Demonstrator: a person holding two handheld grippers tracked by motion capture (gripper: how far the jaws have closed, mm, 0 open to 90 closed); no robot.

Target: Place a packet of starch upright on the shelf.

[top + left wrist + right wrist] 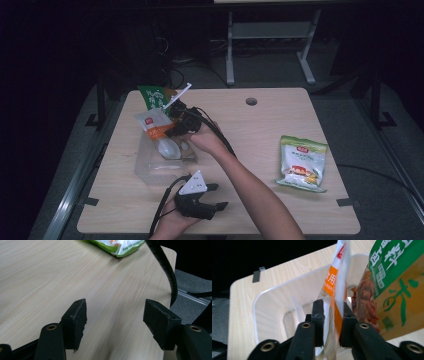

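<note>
An orange-and-white packet [152, 124] [337, 277] stands upright in a clear plastic bin [150, 170] [274, 305] at the table's left. My right gripper [172, 129] [332, 307] reaches over the bin with its jaws a little apart. The packet sits loosely between them, its edge against one pad. A green-and-yellow snack bag [152, 96] [397, 277] leans just beyond the packet. My left gripper [220, 196] [115, 312] rests near the front edge, open, with only bare tabletop between its jaws.
A green-and-white packet [301, 162] [117, 246] lies flat on the right side of the table. A round cable hole [251, 101] is at the back middle. The right gripper's black cable [170, 275] runs across the table's middle.
</note>
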